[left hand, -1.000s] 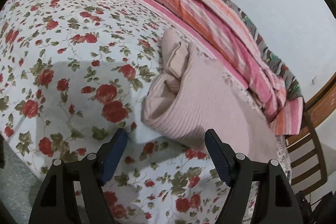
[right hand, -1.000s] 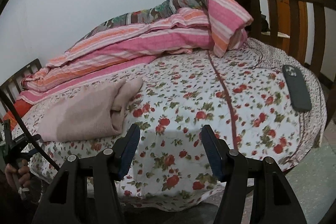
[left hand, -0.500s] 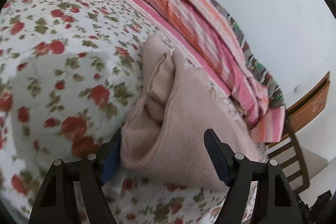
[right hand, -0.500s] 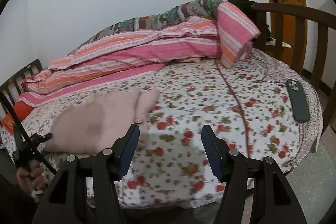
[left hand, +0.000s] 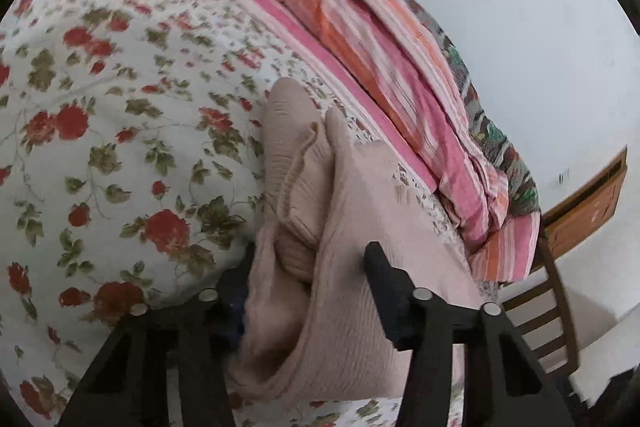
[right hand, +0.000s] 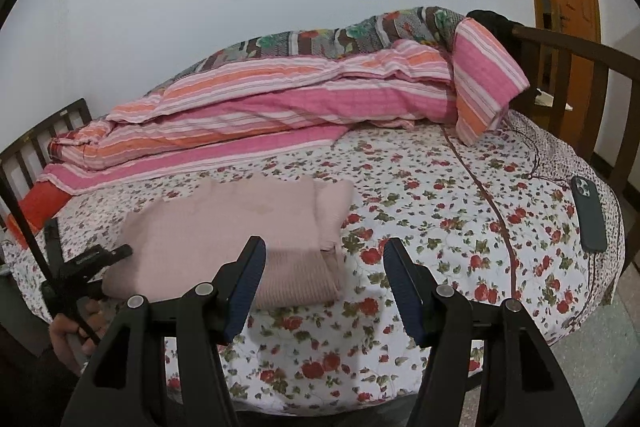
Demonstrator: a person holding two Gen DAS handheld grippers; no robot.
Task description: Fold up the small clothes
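Your left gripper (left hand: 308, 291) has its fingers spread apart around the near end of the folded pink sweater (left hand: 340, 267); the knit bunches up between them, hiding the inner face of the left-hand finger, and whether they press it you cannot tell. Beyond the fingertips the sweater's folded sleeve (left hand: 296, 163) lies on the floral bedsheet (left hand: 100, 147), with the striped quilt (left hand: 384, 39) farther off along the wall. Your right gripper (right hand: 324, 283) holds nothing, its fingers well apart; the sweater (right hand: 224, 227) lies just beyond its left-hand finger, and a dark phone (right hand: 588, 215) rests far off to the right-hand side.
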